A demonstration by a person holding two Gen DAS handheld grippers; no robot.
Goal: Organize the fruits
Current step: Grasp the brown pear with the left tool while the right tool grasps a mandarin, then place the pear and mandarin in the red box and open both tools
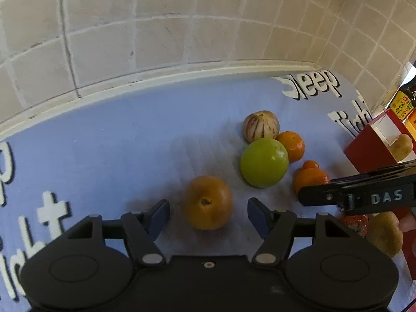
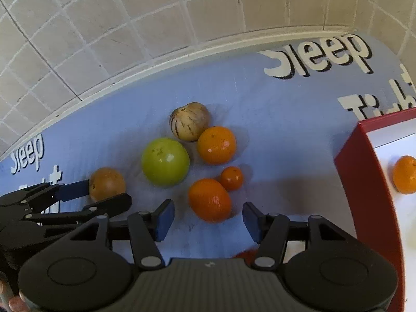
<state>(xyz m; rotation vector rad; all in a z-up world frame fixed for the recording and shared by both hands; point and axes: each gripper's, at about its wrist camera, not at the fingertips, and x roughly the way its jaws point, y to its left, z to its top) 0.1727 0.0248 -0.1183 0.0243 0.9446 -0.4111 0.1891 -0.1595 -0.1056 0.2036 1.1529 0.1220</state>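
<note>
Above blue mat, both tongs angled down, jaws apart.

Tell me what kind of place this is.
Most likely a home kitchen counter. A beige tiled wall runs behind the surface, a blue "Sleep Tight" cloth covers it, loose fruit such as a green apple lies on it, and a sauce bottle stands at the edge.

The counter cover is pale blue with white, black-shadowed lettering. On it lie a bright green apple, a cream fruit with dark purple stripes, a brownish-orange fruit and vivid orange mandarins. The box is red outside, white inside. Wall tiles are beige.
</note>
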